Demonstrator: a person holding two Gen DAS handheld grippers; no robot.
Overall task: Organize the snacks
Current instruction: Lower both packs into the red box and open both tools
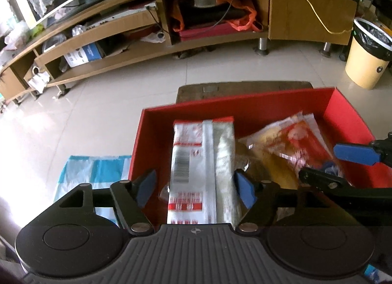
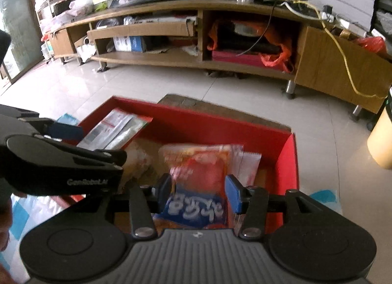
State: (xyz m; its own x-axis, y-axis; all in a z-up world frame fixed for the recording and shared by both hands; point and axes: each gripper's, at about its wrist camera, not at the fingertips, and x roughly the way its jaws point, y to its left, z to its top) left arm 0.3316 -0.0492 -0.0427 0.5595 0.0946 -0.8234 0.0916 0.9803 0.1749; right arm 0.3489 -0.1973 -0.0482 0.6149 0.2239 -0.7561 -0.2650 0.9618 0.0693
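Left wrist view: the left tool [image 1: 196, 187] stands spread over a flat, glossy white packet [image 1: 196, 168] with red bands and a barcode, its blue pads clear of the film; the packet lies in a red cardboard box [image 1: 348, 117] beside a crinkled orange packet [image 1: 294, 144]. Right wrist view: the right tool [image 2: 198, 192] straddles the orange packet [image 2: 198, 168], contact unclear through blur; the box [image 2: 291, 161] sits on a worn worktop [image 2: 176, 101].

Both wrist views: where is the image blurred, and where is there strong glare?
Left wrist view: the white snack packet and the orange packet are motion-smeared; glare washes out the floor at the left edge. Right wrist view: the orange packet is blurred, while the TV cabinet stays sharp but curved by the fisheye.
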